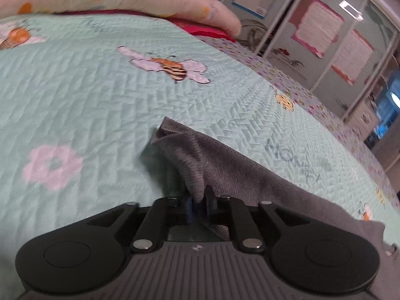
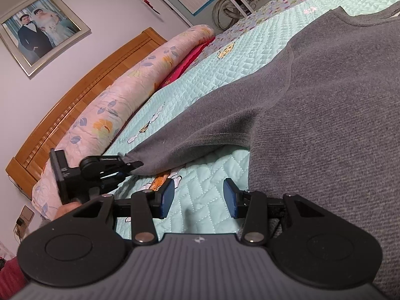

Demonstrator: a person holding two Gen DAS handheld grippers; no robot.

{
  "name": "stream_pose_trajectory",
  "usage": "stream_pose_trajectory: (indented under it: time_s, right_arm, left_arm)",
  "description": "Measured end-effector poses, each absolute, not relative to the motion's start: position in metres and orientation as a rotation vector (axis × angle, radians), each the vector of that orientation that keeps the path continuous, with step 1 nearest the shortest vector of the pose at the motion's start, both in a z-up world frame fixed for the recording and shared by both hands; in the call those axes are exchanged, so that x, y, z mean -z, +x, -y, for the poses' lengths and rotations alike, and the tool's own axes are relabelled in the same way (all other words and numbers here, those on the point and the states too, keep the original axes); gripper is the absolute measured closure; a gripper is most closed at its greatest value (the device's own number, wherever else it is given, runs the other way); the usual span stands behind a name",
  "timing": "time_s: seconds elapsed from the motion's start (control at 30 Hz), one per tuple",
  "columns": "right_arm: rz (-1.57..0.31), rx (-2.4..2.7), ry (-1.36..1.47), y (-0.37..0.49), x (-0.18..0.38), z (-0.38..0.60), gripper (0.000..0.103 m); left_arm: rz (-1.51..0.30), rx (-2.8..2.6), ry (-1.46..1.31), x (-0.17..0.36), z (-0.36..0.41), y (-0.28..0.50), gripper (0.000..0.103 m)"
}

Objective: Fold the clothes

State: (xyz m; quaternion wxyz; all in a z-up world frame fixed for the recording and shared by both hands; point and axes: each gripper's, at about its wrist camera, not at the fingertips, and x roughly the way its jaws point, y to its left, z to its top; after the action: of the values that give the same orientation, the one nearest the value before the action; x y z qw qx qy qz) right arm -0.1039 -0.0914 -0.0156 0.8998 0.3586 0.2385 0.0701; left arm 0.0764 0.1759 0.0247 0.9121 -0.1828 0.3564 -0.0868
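A grey knit sweater [image 2: 325, 105] lies spread on the mint quilted bedspread [image 2: 210, 200]. One sleeve [image 2: 200, 135] stretches out to the left, lifted at its cuff. My left gripper [image 1: 198, 203] is shut on that sleeve cuff [image 1: 190, 160], and the grey cloth bunches up between its pads. In the right wrist view the left gripper [image 2: 130, 166] shows from the side, pinching the cuff end. My right gripper [image 2: 198, 198] stands open just over the bedspread, beside the sweater's side edge under the armpit, with nothing between its blue pads [image 2: 167, 197].
A rolled floral duvet [image 2: 120, 95] and a red pillow [image 2: 185, 65] lie along the wooden headboard [image 2: 82, 92]. A framed photo [image 2: 42, 30] hangs on the wall. Glass cabinet doors with posters [image 1: 320, 30] stand past the bed's far edge.
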Motion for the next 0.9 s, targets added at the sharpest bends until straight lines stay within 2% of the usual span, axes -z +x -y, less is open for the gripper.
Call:
stream_pose_trajectory:
  time_s: [0.07,0.2,0.3,0.4,0.43,0.47,0.53,0.6,0.7,0.9]
  right_arm:
    - [-0.512,-0.157,0.773,-0.102,0.013,0.095,0.059]
    - [-0.502,-0.195,0.862,-0.095,-0.001,0.111,0.058]
    - [-0.482,-0.176,0.874,-0.079,-0.021,0.122,0.058]
    - [-0.479,-0.197,0.923,-0.057,-0.035,0.132,0.058]
    - [-0.49,-0.208,0.941,-0.049,-0.038,0.135,0.058]
    - [-0.525,-0.213,0.939,-0.04,-0.037,0.135,0.058]
    - [-0.605,-0.195,0.928,-0.03,-0.027,0.134,0.059]
    - [-0.649,-0.201,0.941,-0.029,-0.019,0.135,0.065]
    - [-0.713,-0.21,0.961,-0.027,-0.006,0.136,0.064]
    - [-0.509,-0.13,0.969,-0.138,-0.031,0.178,0.062]
  left_arm:
    - [-0.731,0.128,-0.413,-0.028,-0.184,0.062,0.073]
    - [-0.702,0.043,-0.427,-0.043,-0.19,0.032,0.07]
    - [-0.664,0.189,-0.394,-0.059,-0.168,0.019,0.07]
    - [-0.649,0.35,-0.284,-0.065,-0.125,0.018,0.061]
    - [-0.654,0.396,-0.245,-0.063,-0.11,0.019,0.052]
    - [-0.665,0.423,-0.203,-0.059,-0.096,0.023,0.05]
    - [-0.731,0.378,-0.127,-0.041,-0.078,0.032,0.052]
    - [-0.727,0.372,-0.118,-0.044,-0.076,0.024,0.051]
    - [-0.72,0.363,-0.106,-0.049,-0.071,0.012,0.051]
    - [-0.707,0.344,-0.08,-0.059,-0.062,-0.013,0.053]
